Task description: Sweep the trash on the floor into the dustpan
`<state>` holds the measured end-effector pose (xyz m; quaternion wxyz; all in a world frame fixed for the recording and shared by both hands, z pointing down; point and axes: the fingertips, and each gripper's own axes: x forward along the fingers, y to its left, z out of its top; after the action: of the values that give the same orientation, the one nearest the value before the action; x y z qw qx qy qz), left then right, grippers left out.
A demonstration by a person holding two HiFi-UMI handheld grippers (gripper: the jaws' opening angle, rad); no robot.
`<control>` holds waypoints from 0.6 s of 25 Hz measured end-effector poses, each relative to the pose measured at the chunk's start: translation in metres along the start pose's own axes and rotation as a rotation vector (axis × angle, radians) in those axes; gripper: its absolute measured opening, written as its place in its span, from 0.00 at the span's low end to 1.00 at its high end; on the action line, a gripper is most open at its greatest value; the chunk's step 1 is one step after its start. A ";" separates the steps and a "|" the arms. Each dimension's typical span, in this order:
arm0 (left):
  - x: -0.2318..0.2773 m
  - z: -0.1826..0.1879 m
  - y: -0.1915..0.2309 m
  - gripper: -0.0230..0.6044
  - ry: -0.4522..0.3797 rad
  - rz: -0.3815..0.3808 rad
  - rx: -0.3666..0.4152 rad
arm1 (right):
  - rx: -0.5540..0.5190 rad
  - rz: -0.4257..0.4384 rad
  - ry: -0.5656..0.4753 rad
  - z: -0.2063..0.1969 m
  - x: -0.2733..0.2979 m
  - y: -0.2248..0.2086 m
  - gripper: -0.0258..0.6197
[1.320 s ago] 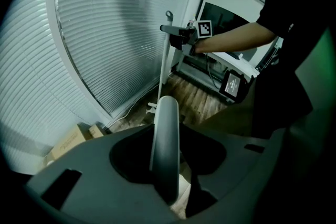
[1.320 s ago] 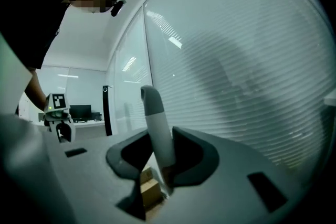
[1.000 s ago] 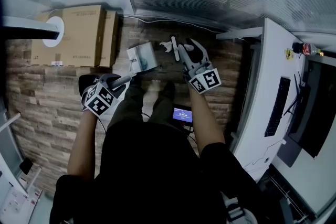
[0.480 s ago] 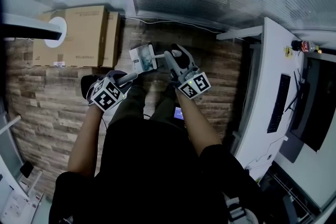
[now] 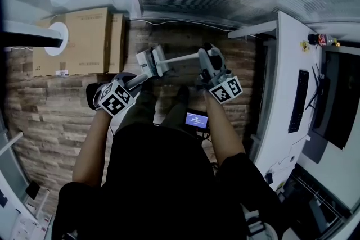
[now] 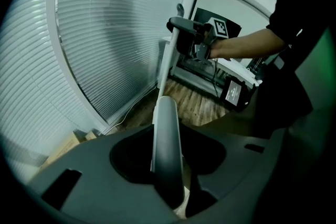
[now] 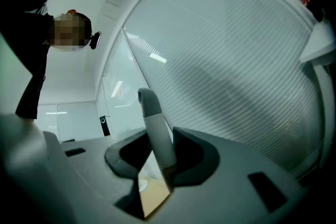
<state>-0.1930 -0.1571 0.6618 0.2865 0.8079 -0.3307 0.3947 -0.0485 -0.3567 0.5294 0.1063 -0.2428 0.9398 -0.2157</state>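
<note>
Right gripper (image 5: 208,58) swung rightward, clamped on broom handle (image 5: 183,57) | left gripper (image 5: 134,84) clamped on dustpan handle (image 6: 167,149), centre frame

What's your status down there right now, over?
Left gripper shut on dustpan handle. Right gripper shut on broom handle. No trash made out on floor; cardboard boxes beside dustpan.

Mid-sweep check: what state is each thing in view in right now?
left gripper, shut on dustpan handle.
right gripper, shut on broom handle.
dustpan, held by its handle.
broom, gripped near its grey-capped end.
small screen, lit.
cardboard boxes, closed.
</note>
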 end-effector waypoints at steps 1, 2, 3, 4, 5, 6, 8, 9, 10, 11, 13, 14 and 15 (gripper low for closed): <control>-0.001 -0.001 0.001 0.23 -0.002 0.000 0.007 | -0.011 -0.009 -0.013 0.010 -0.004 0.000 0.23; -0.001 -0.002 0.002 0.23 -0.003 -0.001 0.013 | -0.021 -0.017 -0.024 0.020 -0.007 0.000 0.22; -0.002 -0.002 0.002 0.23 -0.005 -0.004 0.020 | -0.030 -0.025 -0.034 0.031 -0.011 0.001 0.22; -0.002 -0.002 0.003 0.24 -0.008 -0.006 0.028 | -0.040 -0.033 -0.045 0.041 -0.015 0.002 0.22; -0.003 -0.001 0.002 0.24 -0.014 -0.008 0.037 | -0.050 -0.042 -0.055 0.051 -0.018 0.003 0.22; -0.004 0.000 0.002 0.27 -0.024 -0.009 0.043 | -0.062 -0.050 -0.064 0.060 -0.022 0.006 0.22; -0.009 0.004 0.002 0.31 -0.050 -0.012 0.049 | -0.087 -0.059 -0.075 0.075 -0.029 0.012 0.22; -0.013 0.007 0.003 0.32 -0.063 -0.014 0.051 | -0.098 -0.061 -0.076 0.081 -0.032 0.015 0.22; -0.018 0.009 0.004 0.33 -0.077 -0.017 0.054 | -0.107 -0.063 -0.074 0.087 -0.035 0.018 0.22; -0.025 0.014 0.005 0.33 -0.093 -0.024 0.056 | -0.114 -0.067 -0.069 0.092 -0.038 0.021 0.22; -0.042 0.027 0.008 0.33 -0.148 -0.047 0.049 | -0.124 -0.080 -0.059 0.102 -0.045 0.024 0.22; -0.052 0.034 0.010 0.32 -0.190 -0.061 0.036 | -0.129 -0.086 -0.054 0.107 -0.049 0.024 0.23; -0.063 0.043 0.012 0.32 -0.243 -0.073 0.018 | -0.139 -0.092 -0.049 0.111 -0.054 0.025 0.23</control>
<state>-0.2128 -0.1764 0.5891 0.2513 0.8638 -0.3300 0.2862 0.0215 -0.3491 0.4245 0.1021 -0.2976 0.9375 -0.1489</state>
